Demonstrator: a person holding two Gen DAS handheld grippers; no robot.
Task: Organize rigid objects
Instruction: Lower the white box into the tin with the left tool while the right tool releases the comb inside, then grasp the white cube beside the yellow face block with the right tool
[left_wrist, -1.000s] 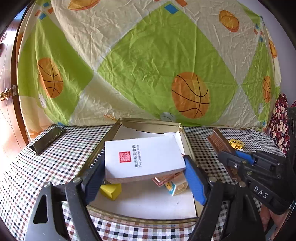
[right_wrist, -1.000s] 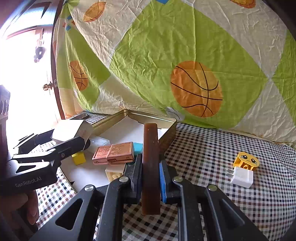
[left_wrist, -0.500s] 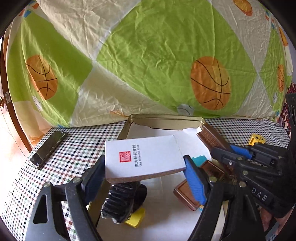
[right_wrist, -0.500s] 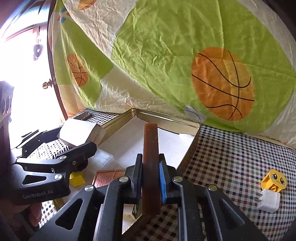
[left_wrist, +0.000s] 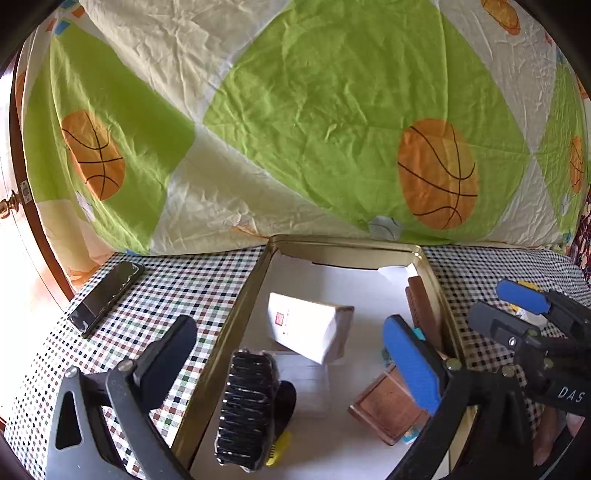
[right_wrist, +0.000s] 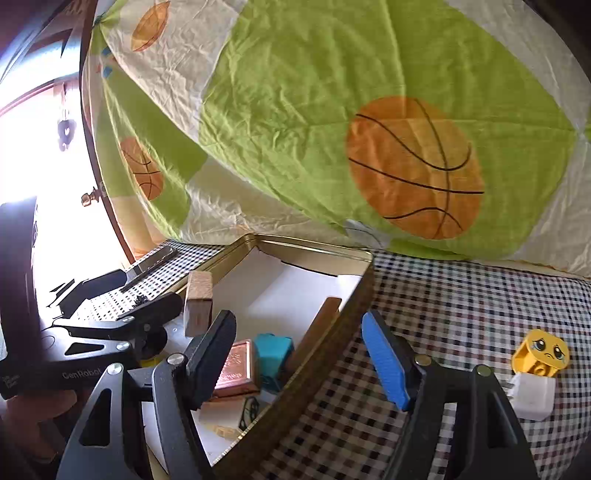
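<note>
Left gripper (left_wrist: 291, 354): jaws opening with nothing between them, hovering over the near left part of the tin, probably so the box can drop clear.
Right gripper (right_wrist: 299, 354): jaws opening and empty, straddling the tin's right wall, one finger inside and the blue-padded one outside; likely it came in low to let the stick fall inside the wall.
White box (left_wrist: 306, 330): in the tin at about twelve o'clock from the left gripper, tilted, one end propped on things beneath it rather than flat.
Brown stick (right_wrist: 316, 330): at about twelve o'clock from the right gripper, inside the tin, leaning along the right wall.
Tin (left_wrist: 236, 325): open, gold-rimmed, white-lined, on the checked tablecloth (right_wrist: 461, 306); it serves as the collecting place.
Other contents: black brush (left_wrist: 245, 410) at six o'clock from the white box; copper case (right_wrist: 236, 367) and teal block (right_wrist: 273, 356) near the right wall.
Still outside: yellow face toy (right_wrist: 541, 356) on a white plug (right_wrist: 532, 397), at three o'clock from the right gripper, well apart from the tin; dark flat bar (left_wrist: 105, 297) at nine o'clock from the tin.
Judgement: the toy looks like the next candidate.
</note>
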